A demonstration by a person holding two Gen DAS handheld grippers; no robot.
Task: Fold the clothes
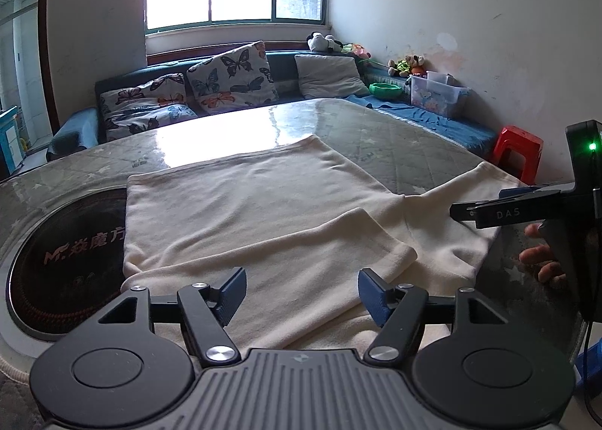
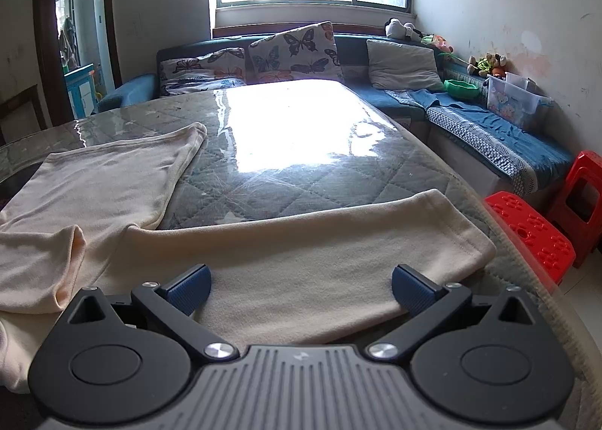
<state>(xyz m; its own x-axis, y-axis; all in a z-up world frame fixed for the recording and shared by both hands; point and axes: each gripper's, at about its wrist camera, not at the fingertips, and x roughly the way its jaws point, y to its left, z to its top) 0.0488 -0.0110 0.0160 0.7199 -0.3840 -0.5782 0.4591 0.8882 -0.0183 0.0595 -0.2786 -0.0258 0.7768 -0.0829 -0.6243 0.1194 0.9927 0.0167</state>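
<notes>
Left wrist view: the left hand-held gripper hangs open over a cream fleece garment spread on the glossy quilted desk, one sleeve folded inward. Right hand-held gripper gapes empty above the other sleeve.

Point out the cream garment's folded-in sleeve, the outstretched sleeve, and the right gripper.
folded-in sleeve (image 1: 338,241), left wrist view, mid-cloth near its cuff.
outstretched sleeve (image 2: 320,241), right wrist view, middle of its flat top.
right gripper (image 2: 301,288), right wrist view, midway between its open fingertips.
</notes>
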